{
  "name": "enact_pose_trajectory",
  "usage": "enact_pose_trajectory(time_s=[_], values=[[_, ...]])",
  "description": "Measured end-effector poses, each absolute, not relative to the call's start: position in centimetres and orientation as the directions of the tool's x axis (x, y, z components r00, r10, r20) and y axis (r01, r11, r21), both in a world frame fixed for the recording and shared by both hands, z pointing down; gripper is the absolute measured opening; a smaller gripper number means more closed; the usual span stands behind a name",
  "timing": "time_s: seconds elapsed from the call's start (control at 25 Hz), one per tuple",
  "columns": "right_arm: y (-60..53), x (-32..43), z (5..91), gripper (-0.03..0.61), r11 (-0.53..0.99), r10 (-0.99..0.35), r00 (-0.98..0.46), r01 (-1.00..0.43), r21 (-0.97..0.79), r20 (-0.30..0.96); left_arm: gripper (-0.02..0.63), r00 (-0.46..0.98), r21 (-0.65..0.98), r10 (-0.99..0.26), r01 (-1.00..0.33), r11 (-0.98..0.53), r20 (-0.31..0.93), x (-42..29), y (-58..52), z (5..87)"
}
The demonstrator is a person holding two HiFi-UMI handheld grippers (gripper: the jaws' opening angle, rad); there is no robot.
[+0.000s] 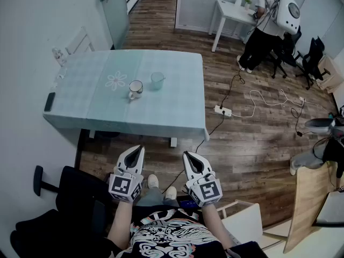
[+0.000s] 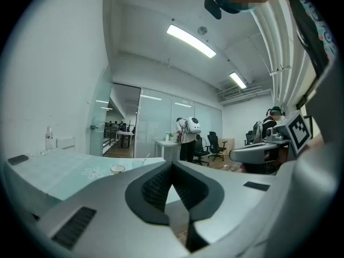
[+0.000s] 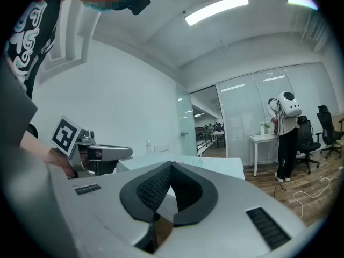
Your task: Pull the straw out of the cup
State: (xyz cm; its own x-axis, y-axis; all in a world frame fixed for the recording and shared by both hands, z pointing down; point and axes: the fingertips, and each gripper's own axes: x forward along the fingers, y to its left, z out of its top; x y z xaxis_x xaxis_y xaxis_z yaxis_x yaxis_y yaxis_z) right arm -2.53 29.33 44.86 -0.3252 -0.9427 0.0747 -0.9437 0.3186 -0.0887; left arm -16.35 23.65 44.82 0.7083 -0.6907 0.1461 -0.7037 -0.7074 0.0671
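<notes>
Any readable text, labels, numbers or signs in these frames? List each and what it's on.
No readable words or numbers anywhere.
Marker cube on the left claw, and the one on the right claw: square code patterns, no letters.
Shirt: swirly black-and-white print, possibly lettering, unreadable.
Mug: dark mark, too small to read.

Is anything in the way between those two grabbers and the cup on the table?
Nothing visible does. Only bare tablecloth lies between the left gripper, the right gripper and the cup. The mug stands at the cup's left, off both paths.
</notes>
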Motion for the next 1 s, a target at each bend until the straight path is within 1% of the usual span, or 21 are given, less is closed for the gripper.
enact_pose_trajectory(time_s=[0.28, 0.56, 0.84, 1.0], values=[[30.2, -2.4, 44.4, 0.014, 0.306, -0.946, -0.313, -0.948, -0.086, 0.083, 0.011, 0.717, 0.069, -0.688, -0.696, -0.715, 0.114, -15.7, 25.2, 44.2], [30.5, -1.4, 44.3, 0.014, 0.296, -0.952, -0.300, -0.953, -0.066, 0.056, 0.011, 0.712, 0.053, -0.695, -0.702, -0.711, 0.100, -14.9, 25.6, 43.6], [28.7, -0.6, 45.1, 0.014, 0.302, -0.949, -0.306, -0.951, -0.061, 0.074, 0.011, 0.704, 0.058, -0.703, -0.709, -0.702, 0.102, -14.0, 23.8, 44.0], [26.6, 0.3, 45.0, 0.014, 0.303, -0.951, -0.305, -0.952, -0.050, 0.046, 0.011, 0.689, 0.031, -0.719, -0.724, -0.690, 0.092, -13.4, 21.5, 44.1]])
